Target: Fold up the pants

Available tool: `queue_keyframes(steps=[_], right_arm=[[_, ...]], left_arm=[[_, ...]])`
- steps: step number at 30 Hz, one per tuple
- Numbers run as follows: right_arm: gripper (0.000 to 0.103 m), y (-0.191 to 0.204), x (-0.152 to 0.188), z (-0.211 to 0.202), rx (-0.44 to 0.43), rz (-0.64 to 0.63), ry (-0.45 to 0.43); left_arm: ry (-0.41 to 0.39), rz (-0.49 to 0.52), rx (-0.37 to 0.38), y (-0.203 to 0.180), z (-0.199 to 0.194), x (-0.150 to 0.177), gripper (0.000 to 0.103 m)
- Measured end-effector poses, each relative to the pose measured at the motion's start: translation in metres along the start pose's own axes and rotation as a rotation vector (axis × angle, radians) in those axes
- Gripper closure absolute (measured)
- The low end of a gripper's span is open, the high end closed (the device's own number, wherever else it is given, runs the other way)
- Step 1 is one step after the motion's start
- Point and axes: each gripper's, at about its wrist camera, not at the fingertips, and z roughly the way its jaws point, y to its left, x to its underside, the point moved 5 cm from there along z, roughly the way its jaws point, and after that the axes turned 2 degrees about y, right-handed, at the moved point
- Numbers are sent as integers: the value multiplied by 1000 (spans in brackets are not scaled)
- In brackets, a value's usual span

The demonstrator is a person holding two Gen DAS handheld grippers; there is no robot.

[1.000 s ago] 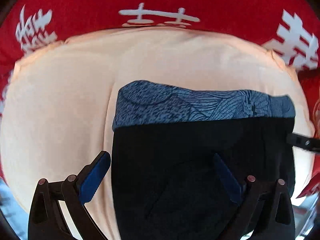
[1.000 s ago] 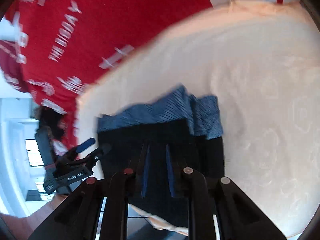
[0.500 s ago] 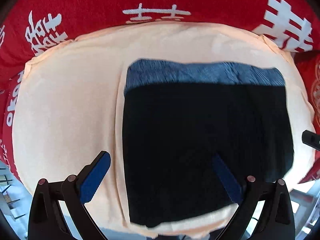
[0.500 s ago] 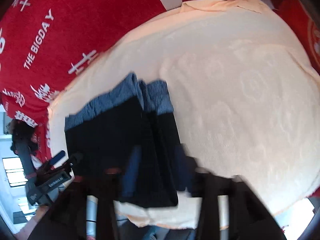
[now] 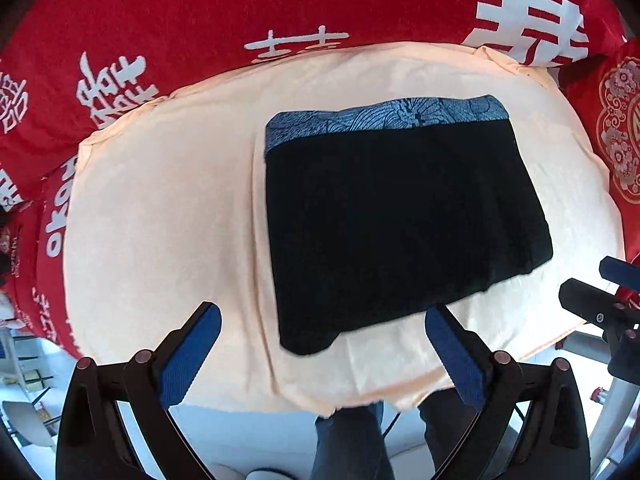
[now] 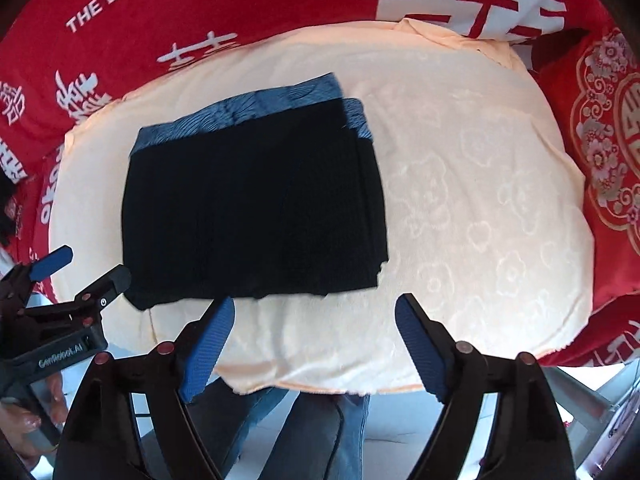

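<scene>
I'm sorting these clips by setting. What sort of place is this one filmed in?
Probably a home-style room set up for folding laundry. Folded black pants lie on a peach cloth spread over a red cover printed with white characters. A person's jeans show below the table edge.

Lying folded: one pair of black pants with a blue patterned waistband. Spreading beneath: one peach towel and one red printed cloth. Hovering above: two tools, left tool and right tool.
</scene>
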Motion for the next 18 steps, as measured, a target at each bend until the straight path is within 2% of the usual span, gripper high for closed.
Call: queue_keyframes(steps=[11,18], right_arm=[[18,12,10,-21,4,16,26],[18,18,10,-26,-4,0,39]], left_arm=[[27,-60,-35,16,-19,10,0],[24,-82,22,13,-28,8,0]])
